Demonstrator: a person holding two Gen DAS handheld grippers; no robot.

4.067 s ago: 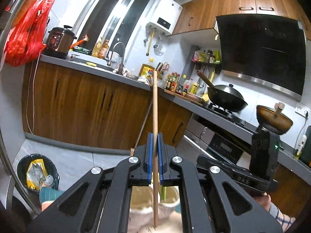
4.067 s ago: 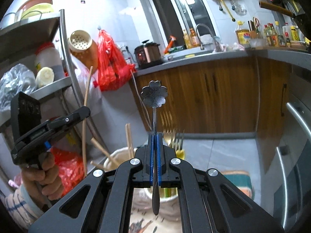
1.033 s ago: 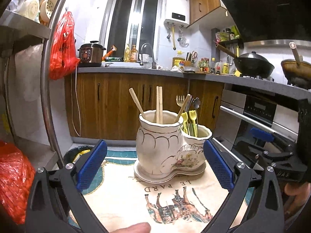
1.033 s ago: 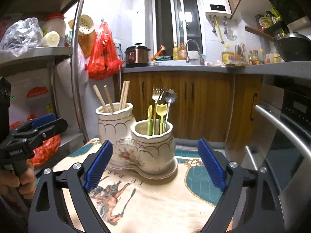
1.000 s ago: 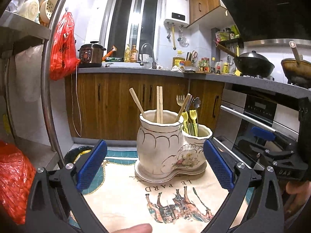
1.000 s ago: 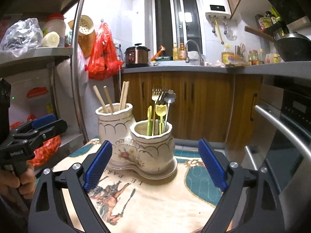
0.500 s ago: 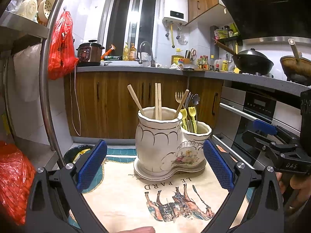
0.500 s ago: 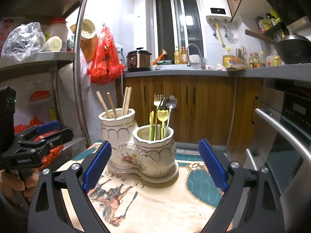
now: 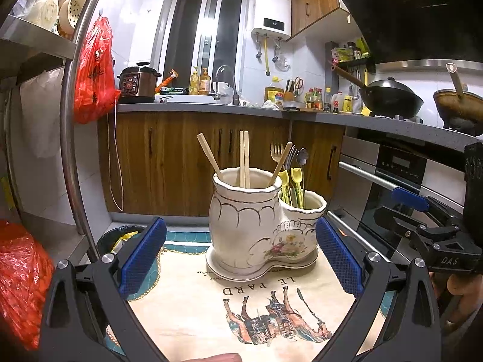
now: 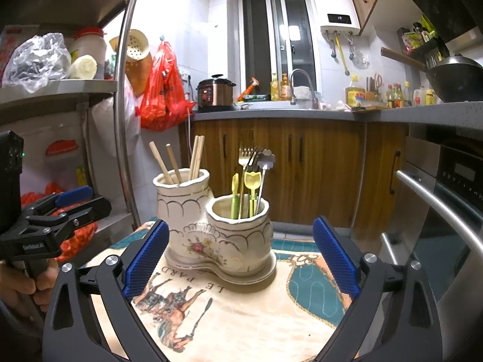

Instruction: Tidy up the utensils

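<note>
The ceramic holder [image 9: 259,226] stands on its own saucer toward the far edge of the surface [image 9: 193,310], on a cloth printed with horses, and it seems to be divided by kind on purpose: the taller pot [image 10: 181,208] carries the wooden chopsticks [image 9: 244,158], which need its depth to stay upright, while the shorter pot [image 10: 238,226] joined to it carries the forks and spoons [image 10: 252,181], among them a spoon with a flower-shaped end and some with yellow handles. Every utensil in view stands handle-down or leaning against a rim, none lying loose on the cloth, so the sorting looks finished or nearly so. The left tongs [image 9: 240,252] are spread wide with nothing between the blue pads, held back near the front edge of the surface and aimed at the holder without touching it. The right tongs [image 10: 240,252] have just been opening wider and also hold nothing; they frame the shorter pot from the right-hand side, clear of it. Both being released and drawn back from the pots fits a pause to check the result. A person's hand [image 10: 21,283] grips the left tool at the left edge of the right-hand view. If another piece is to be added, I cannot see one waiting anywhere on the cloth.
</note>
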